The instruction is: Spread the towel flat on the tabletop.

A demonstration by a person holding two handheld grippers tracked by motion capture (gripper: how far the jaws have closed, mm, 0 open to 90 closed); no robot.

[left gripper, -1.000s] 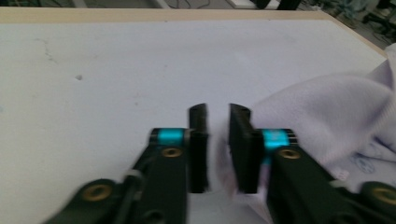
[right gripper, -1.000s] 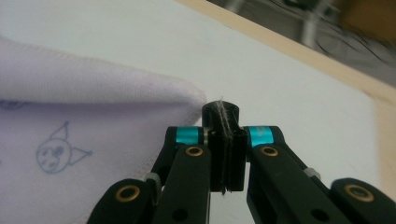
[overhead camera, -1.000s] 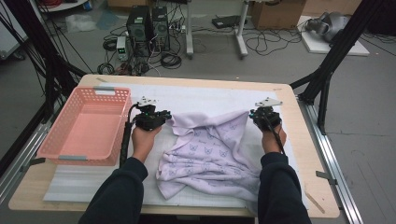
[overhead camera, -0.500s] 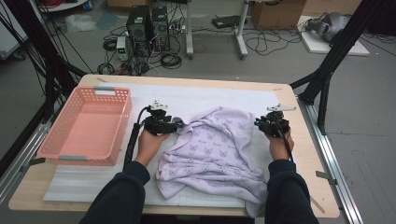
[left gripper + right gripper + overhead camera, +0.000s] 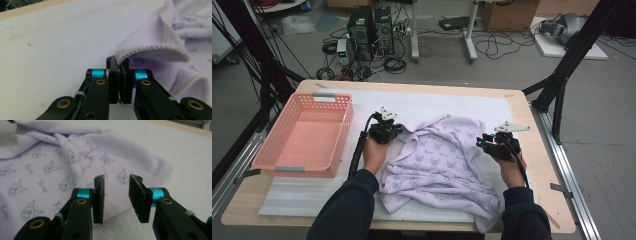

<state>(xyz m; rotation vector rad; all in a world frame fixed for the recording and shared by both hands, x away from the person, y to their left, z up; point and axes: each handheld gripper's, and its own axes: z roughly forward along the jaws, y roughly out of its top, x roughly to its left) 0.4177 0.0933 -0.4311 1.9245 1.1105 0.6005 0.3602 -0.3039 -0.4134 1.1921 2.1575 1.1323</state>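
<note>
The left gripper [image 5: 121, 82] had just clamped the cloth's [image 5: 442, 160] hem to lift it; the right gripper's [image 5: 116, 197] jaws had been parting, empty, beside another edge.

Basket [image 5: 307, 135] left of cloth [image 5: 442, 160]

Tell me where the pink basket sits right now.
In the high view, the pink basket sits on the table's left side, just left of the left hand-held gripper and apart from the lilac garment.

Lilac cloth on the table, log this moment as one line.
left gripper: shut on lilac cloth edge | right gripper: open, jaws just opening, above cloth corner | pink basket: left, apart
</note>
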